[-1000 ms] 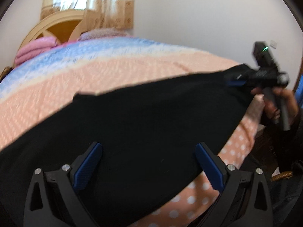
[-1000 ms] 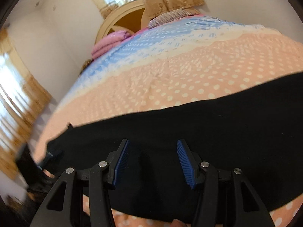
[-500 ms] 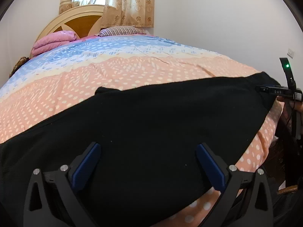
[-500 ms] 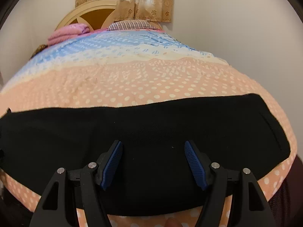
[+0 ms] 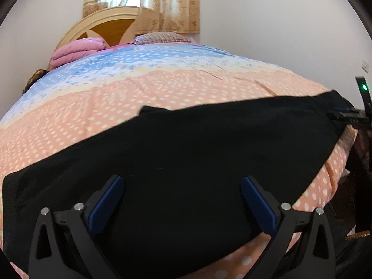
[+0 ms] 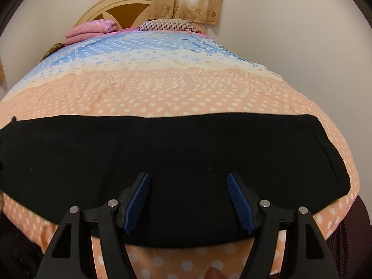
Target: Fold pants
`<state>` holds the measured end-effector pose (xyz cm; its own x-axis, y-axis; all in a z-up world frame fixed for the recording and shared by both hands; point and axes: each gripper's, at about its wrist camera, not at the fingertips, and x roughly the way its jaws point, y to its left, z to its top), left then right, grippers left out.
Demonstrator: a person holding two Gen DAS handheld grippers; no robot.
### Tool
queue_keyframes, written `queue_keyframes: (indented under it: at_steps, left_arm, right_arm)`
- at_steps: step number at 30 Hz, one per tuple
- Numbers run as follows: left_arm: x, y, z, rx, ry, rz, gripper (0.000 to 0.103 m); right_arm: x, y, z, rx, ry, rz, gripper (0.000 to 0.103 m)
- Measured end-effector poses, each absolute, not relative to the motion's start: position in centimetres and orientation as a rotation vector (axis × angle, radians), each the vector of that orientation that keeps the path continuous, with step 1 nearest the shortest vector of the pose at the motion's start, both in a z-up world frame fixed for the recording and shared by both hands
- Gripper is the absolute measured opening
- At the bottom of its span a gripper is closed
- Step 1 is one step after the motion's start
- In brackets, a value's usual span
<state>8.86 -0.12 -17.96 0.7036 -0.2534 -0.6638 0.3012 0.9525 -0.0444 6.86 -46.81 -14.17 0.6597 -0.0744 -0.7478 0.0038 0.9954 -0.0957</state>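
Note:
Black pants (image 5: 197,158) lie flat in a long band across the near end of the bed, also seen in the right wrist view (image 6: 162,153). My left gripper (image 5: 182,188) is open, its blue pads spread wide just above the pants. My right gripper (image 6: 188,186) is open and empty over the pants' near edge. In the left wrist view the right gripper (image 5: 348,116) shows at the pants' far right end, with a green light above it.
The bed has a peach and blue dotted cover (image 5: 162,88). A folded pink blanket (image 5: 74,52) and a striped pillow (image 5: 160,37) lie by the wooden headboard (image 6: 130,7). White walls and a curtained window stand behind. The bed's right edge (image 6: 348,209) drops off.
Both cameras swung from a sideways tilt to level views facing the headboard. The pants went from held up at the right end to lying flat. The right gripper's pads spread wider.

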Motion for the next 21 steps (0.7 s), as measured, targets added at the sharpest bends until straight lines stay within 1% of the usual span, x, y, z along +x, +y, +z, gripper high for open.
queue_keyframes:
  at_steps: [3, 10, 16, 21]
  left_arm:
    - [9.2, 1.3, -17.8, 0.041, 0.723, -0.268, 0.103]
    - [10.1, 5.1, -18.2, -0.023, 0.722, -0.160, 0.103]
    - [10.4, 6.2, -18.3, -0.027, 0.718, -0.120, 0.103]
    - [10.4, 7.3, -18.1, -0.039, 0.712, -0.095, 0.103]
  right_arm:
    - [5.2, -49.5, -12.8, 0.035, 0.802, -0.005, 0.070]
    - [0.4, -61.4, -9.2, 0.411, 0.600, -0.105, 0.070]
    - [-1.1, -66.4, -10.6, 0.602, 0.576, -0.107, 0.070]
    - [-0.7, -66.9, -12.0, 0.655, 0.597, -0.076, 0.069]
